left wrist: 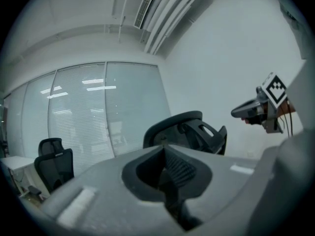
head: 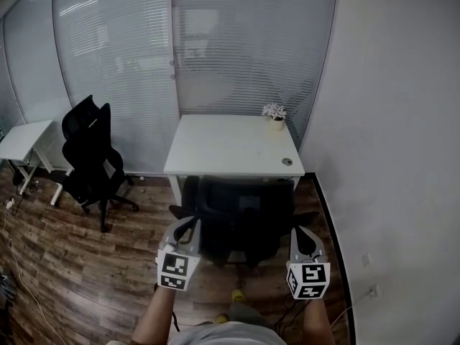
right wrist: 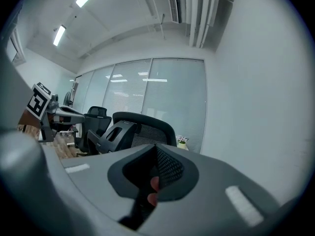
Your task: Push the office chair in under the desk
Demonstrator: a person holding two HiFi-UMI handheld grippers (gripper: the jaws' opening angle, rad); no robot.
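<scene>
The black office chair (head: 241,218) stands with its seat partly under the white desk (head: 233,146), its mesh back toward me. My left gripper (head: 188,226) is shut and empty at the left edge of the chair back. On the right side, my right gripper (head: 299,231) is also shut and empty. I cannot tell if either tip touches the chair. In the left gripper view the shut left gripper (left wrist: 165,150) points at the chair back (left wrist: 189,132), with the right gripper (left wrist: 248,113) beyond. In the right gripper view the shut right gripper (right wrist: 156,149) faces the chair back (right wrist: 135,129).
A small potted plant (head: 274,113) sits at the desk's far right corner. A second black chair (head: 90,153) and a small white table (head: 25,139) stand to the left on the wood floor. A white wall (head: 395,157) runs close along the right; glass partitions close the back.
</scene>
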